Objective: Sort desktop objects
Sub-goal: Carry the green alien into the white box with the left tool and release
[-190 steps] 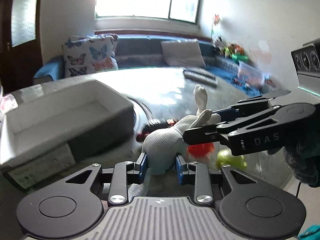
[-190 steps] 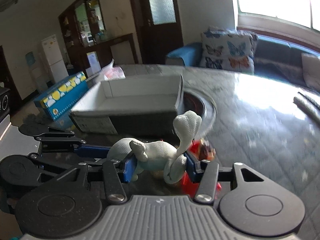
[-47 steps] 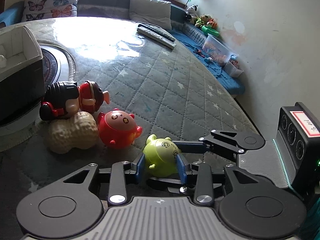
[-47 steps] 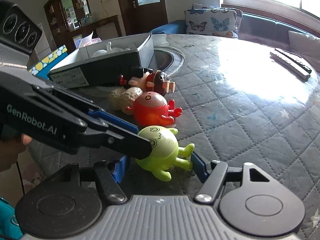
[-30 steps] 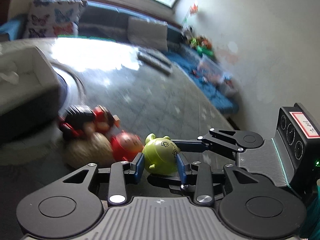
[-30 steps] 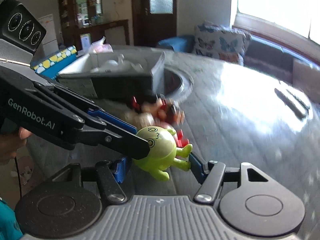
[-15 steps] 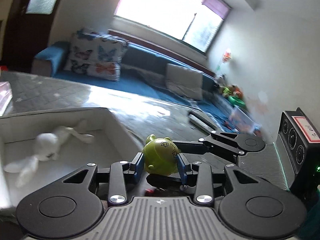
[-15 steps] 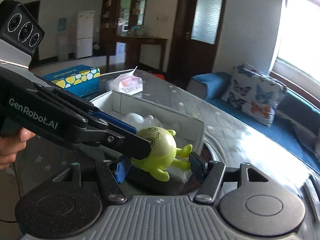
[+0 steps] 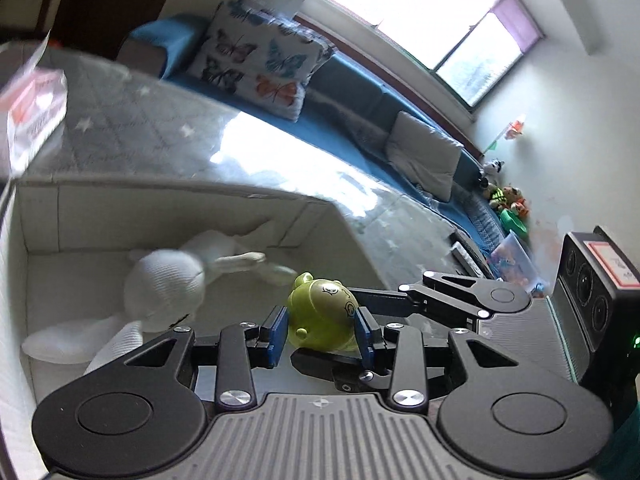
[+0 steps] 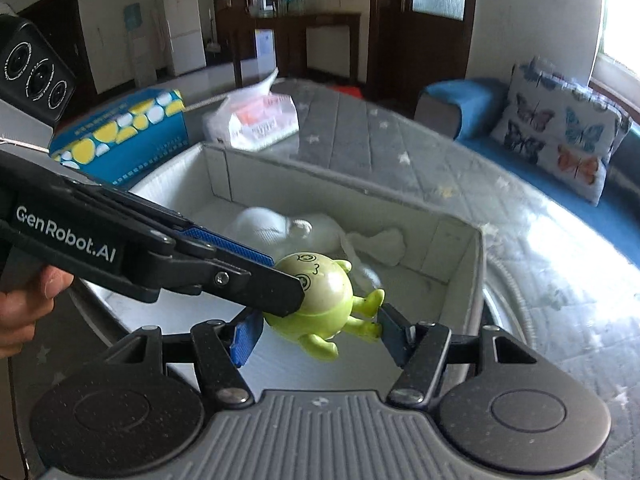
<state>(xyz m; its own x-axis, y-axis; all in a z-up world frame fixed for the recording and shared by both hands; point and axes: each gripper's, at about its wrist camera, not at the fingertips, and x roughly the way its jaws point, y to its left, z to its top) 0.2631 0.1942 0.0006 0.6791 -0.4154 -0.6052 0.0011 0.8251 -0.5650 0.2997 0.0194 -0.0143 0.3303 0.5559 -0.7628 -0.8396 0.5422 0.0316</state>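
Observation:
A green round toy figure [image 9: 322, 312] [image 10: 320, 300] hangs over the open white box [image 9: 160, 192] [image 10: 460, 264]. My left gripper [image 9: 320, 330] is shut on the toy's sides. My right gripper [image 10: 316, 334] also grips it, one pad at its head side and one at its feet. The left gripper's fingers [image 10: 224, 256] cross the right wrist view from the left. A white plush rabbit [image 9: 168, 284] [image 10: 304, 232] lies inside the box, behind the toy.
The box stands on a grey quilted round table [image 10: 560, 280]. A tissue pack [image 10: 256, 118] and a blue-and-yellow carton [image 10: 120, 140] lie beyond the box. A blue sofa with a butterfly cushion [image 9: 260, 64] runs behind the table.
Both grippers lifted the green toy off the table away from the other toys and carried it over the white box. It now hangs lower over the box interior.

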